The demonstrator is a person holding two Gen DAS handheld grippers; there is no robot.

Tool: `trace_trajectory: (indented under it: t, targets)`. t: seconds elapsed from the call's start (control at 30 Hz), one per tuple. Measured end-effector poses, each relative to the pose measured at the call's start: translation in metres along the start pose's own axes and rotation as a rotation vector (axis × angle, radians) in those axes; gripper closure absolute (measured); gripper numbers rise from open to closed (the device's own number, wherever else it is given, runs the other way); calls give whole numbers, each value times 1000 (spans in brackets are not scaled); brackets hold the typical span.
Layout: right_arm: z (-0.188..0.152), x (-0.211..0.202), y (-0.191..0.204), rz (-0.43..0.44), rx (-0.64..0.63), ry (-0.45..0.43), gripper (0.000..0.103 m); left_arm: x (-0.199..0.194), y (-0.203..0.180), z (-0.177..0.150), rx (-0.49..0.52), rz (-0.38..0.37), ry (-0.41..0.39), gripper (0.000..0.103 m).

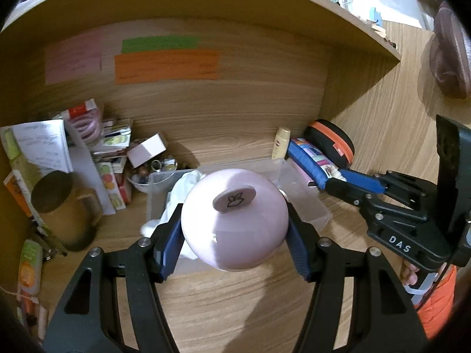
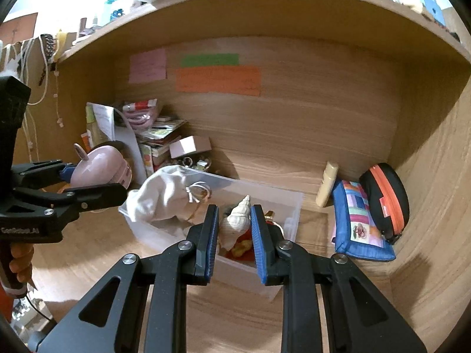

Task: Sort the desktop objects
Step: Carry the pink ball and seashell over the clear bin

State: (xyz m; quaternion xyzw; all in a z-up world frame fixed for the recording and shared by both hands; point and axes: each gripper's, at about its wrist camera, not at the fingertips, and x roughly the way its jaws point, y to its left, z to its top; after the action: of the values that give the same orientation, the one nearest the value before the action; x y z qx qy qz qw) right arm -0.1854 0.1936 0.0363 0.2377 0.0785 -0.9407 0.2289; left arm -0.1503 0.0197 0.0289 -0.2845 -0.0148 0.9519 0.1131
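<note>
Two grippers are working over a clear plastic bin (image 2: 290, 206) at the centre of a wooden surface (image 1: 235, 303). The left gripper (image 1: 234, 235) is clamping a round pink piggy bank (image 1: 235, 220), its blue fingers (image 1: 170, 236) pressing on both sides at the middle of the left wrist frame. The right gripper (image 2: 234, 236) is holding a white spiral seashell (image 2: 235, 220) between its fingers above the bin's near half, though firm contact on both pads is hard to confirm.

The piggy bank is smooth and rounded, so it is likely to slip or rotate out of the grip, probably dropping onto the bin or the surface. The seashell is tapering, so it could pivot loose and fall among the things inside.

Only the right wrist view is showing the bin's contents: a white cloth pouch (image 2: 159, 197) draped over the left rim, plus red and yellow items underneath the shell. Only the left wrist view is showing the bunny mark on the piggy bank's snout and a gold mug (image 1: 63, 209) at lower left.
</note>
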Motion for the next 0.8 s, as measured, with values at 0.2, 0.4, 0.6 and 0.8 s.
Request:
trace_trajectory:
  t: [0.2, 0.4, 0.6, 0.8]
  targets:
    - [-4, 25, -15, 14, 26, 40, 83, 30, -8, 3, 1, -13, 41, 41]
    - [-14, 53, -28, 33, 58, 86, 83, 67, -17, 2, 27, -23, 101, 41]
    - [-18, 71, -34, 11, 30, 114, 83, 96, -21, 4, 30, -41, 137, 41]
    - [-20, 74, -39, -23, 32, 85, 83, 121, -25, 5, 54, -47, 163, 41]
